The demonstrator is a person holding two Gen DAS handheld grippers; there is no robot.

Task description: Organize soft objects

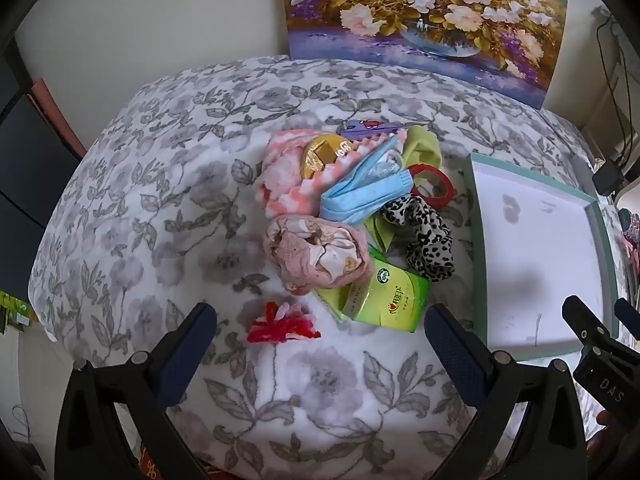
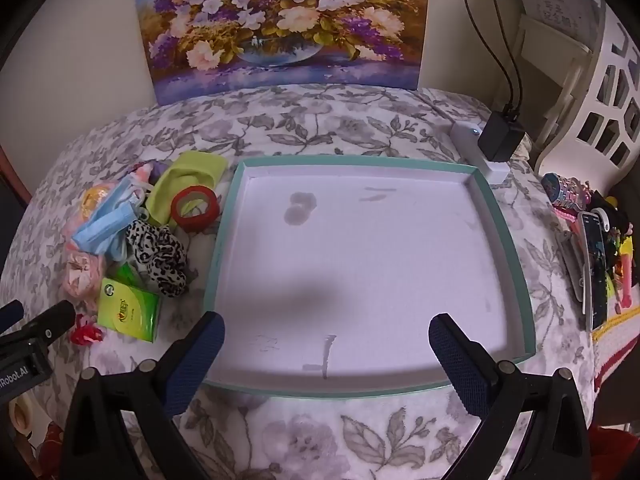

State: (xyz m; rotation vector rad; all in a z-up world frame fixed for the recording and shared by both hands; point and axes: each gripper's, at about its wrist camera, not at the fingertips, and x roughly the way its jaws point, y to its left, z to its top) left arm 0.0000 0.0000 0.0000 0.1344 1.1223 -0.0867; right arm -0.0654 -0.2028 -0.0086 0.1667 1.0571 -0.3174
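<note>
— Closest to the lens on the left side, what do you see?

— Left claw [image 1: 320,344], jaws spread as wide as they go, nothing between them. It hangs tilted down over the floral cloth [image 1: 160,184] on the bench, with a small red yarn tuft [image 1: 282,326] lying just ahead of it.

— And the soft things?

— Heaped in one pile beyond the tuft. A pink scrunched cloth [image 1: 316,256] sits at the near edge, touching a green tissue pack [image 1: 384,300]. Behind them lie a blue face mask [image 1: 360,196], a leopard-print scrunchie [image 1: 424,236], a pink-and-white fuzzy cloth [image 1: 284,184] with a gold round item [image 1: 326,154] on it, a lime green cloth [image 1: 422,146] and a red tape roll [image 1: 434,186].

— Where is the tray?

— A shallow white tray with a teal rim [image 2: 516,248] lies just right of the pile, faint marks on its floor, no objects in it.

— The right claw?

— Right claw [image 2: 326,356] is also fully spread and empty, hovering over the tray's near edge. A flower painting [image 2: 280,24] leans against the wall behind; a black adapter [image 2: 500,136] sits at the far right corner.
</note>
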